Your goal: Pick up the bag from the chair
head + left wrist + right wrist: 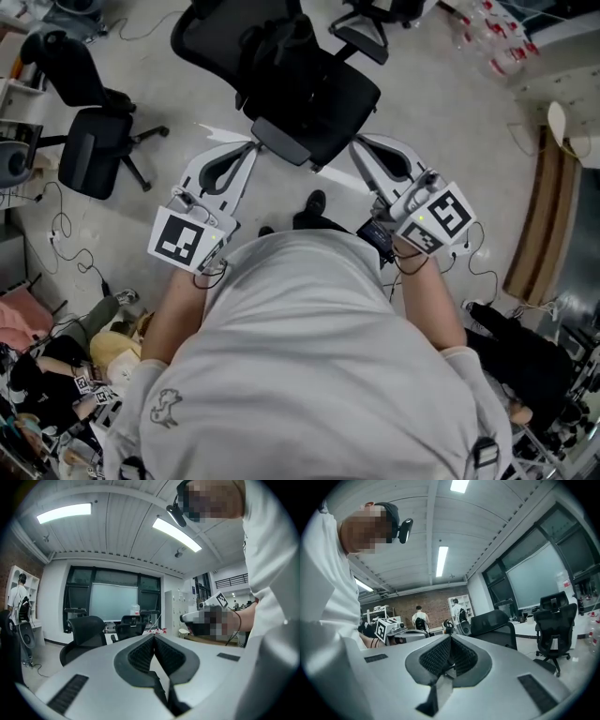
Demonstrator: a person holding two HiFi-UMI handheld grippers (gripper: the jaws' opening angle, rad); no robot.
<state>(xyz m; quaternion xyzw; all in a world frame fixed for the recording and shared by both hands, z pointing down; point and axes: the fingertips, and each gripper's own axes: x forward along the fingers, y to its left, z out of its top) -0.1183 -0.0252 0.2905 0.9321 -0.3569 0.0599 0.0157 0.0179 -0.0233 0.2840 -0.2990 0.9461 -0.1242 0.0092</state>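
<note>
I hold my left gripper [249, 145] and my right gripper [357, 142] out in front of me, side by side with a gap between them. The left gripper's jaws are closed tight, tip to tip, and there is nothing in them. The right gripper's jaws are closed tight too, and they hold nothing. Both point out flat toward the black office chair [328, 103]. The front edge of the chair seat sits between the tips of the two grippers, near both of them.

The black bag [281, 52] lies on the chair, past the tips of both grippers. It is dark like the seat, so its edges are hard to see. No gripper touches it.

My shoe [316, 202] is on the floor between the two grippers, just under the seat edge. A smaller black chair [94, 150] stands well off to the left of my left gripper.
</note>
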